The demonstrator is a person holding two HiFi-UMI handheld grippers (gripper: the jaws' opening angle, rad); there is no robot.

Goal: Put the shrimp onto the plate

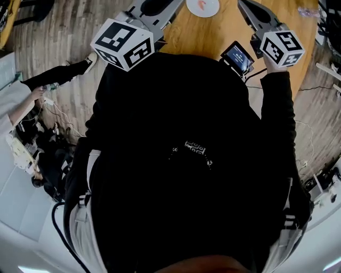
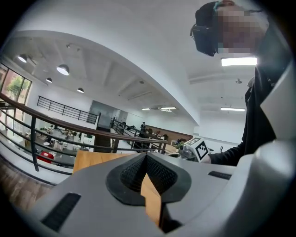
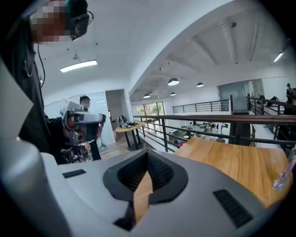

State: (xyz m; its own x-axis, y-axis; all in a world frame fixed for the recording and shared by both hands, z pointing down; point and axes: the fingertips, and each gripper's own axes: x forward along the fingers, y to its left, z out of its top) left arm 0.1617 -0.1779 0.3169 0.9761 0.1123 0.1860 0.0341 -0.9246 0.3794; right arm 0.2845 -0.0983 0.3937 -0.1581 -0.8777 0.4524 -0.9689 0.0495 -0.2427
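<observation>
In the head view a white plate (image 1: 212, 10) lies on the round wooden table (image 1: 200, 37) at the top edge, with a pink shrimp (image 1: 201, 4) on it. Both grippers are raised in front of the person's chest, and their marker cubes (image 1: 123, 43) (image 1: 282, 48) flank the plate. My left gripper (image 2: 147, 158) is shut, its black ribbed pads meeting at the tip with nothing between them. My right gripper (image 3: 148, 155) is likewise shut and empty. Both gripper views look out level over the hall, so neither shows the plate or the shrimp.
A small lit screen (image 1: 238, 57) sits by the right hand. A clear plastic item (image 3: 282, 177) lies near the table's right edge. A metal railing (image 3: 208, 121) runs behind the table. Another person (image 1: 32, 90) is low on the wooden floor at the left.
</observation>
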